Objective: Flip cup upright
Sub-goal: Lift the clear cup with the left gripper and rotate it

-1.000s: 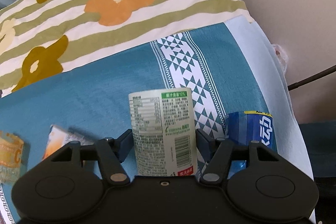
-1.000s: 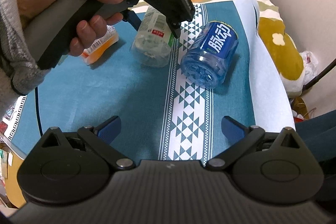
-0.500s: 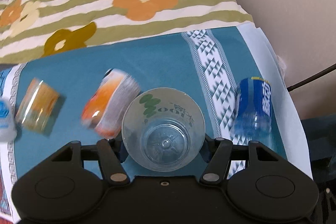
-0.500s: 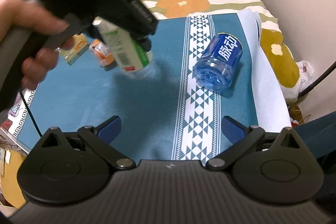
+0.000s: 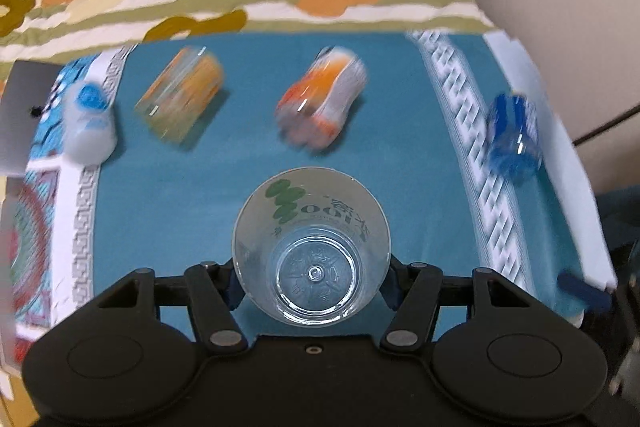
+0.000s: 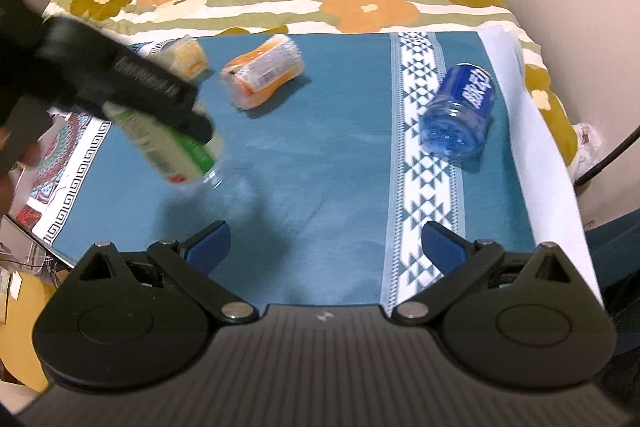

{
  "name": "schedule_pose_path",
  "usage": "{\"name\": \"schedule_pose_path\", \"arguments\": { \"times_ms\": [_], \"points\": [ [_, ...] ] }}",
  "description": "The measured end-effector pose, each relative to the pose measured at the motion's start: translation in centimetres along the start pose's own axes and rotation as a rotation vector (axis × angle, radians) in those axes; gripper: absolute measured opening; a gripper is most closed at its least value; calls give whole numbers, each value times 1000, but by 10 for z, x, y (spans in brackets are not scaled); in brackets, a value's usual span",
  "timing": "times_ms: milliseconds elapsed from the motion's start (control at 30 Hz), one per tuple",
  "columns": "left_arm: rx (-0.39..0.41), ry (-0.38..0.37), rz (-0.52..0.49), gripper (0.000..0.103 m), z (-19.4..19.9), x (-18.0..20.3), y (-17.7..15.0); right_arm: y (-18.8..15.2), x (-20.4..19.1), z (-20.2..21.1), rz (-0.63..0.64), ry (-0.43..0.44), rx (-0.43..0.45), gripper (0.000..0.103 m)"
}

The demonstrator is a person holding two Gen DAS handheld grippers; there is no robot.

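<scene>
Teal bedcover (image 6: 320, 155) below | left gripper (image 5: 312, 279) clamping cup (image 5: 312, 247), tilting mouth-up, base facing surface | right gripper (image 6: 326, 247) hanging wide, empty, farther off

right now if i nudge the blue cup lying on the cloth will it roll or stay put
The blue cup lies on its side, round-walled, so it would probably roll, likely curving since it tapers. It looks thin, clear and empty, so probably light. The soft cloth may slow it.

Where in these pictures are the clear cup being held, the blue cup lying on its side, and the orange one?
clear cup (image 5: 312, 247), left wrist view, inside wall near its bottom.
blue cup (image 6: 468, 103), right wrist view, on its label.
orange cup (image 6: 264, 73), right wrist view, on its side.
</scene>
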State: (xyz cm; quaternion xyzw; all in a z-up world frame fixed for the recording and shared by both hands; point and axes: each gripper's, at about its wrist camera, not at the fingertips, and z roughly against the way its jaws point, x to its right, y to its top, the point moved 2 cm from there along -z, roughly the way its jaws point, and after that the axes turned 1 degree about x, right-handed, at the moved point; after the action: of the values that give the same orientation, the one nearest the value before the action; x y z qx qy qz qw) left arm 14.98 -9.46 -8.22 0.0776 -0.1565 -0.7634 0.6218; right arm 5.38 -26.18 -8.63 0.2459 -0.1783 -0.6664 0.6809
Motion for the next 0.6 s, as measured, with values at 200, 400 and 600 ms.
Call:
{"name": "schedule_pose_path", "arguments": {
  "times_ms": [200,400,600],
  "points": [
    [-122,17,-25,66,-6,-26,-40,-5,-24,0,30,22,-6,103],
    [-186,18,-40,66,-33,-34,-43,-10,-30,-8,24,26,-25,103],
    [-194,20,-92,66,-54,-21,-16,-14,-23,-15,5,16,-43,103]
  ]
}}
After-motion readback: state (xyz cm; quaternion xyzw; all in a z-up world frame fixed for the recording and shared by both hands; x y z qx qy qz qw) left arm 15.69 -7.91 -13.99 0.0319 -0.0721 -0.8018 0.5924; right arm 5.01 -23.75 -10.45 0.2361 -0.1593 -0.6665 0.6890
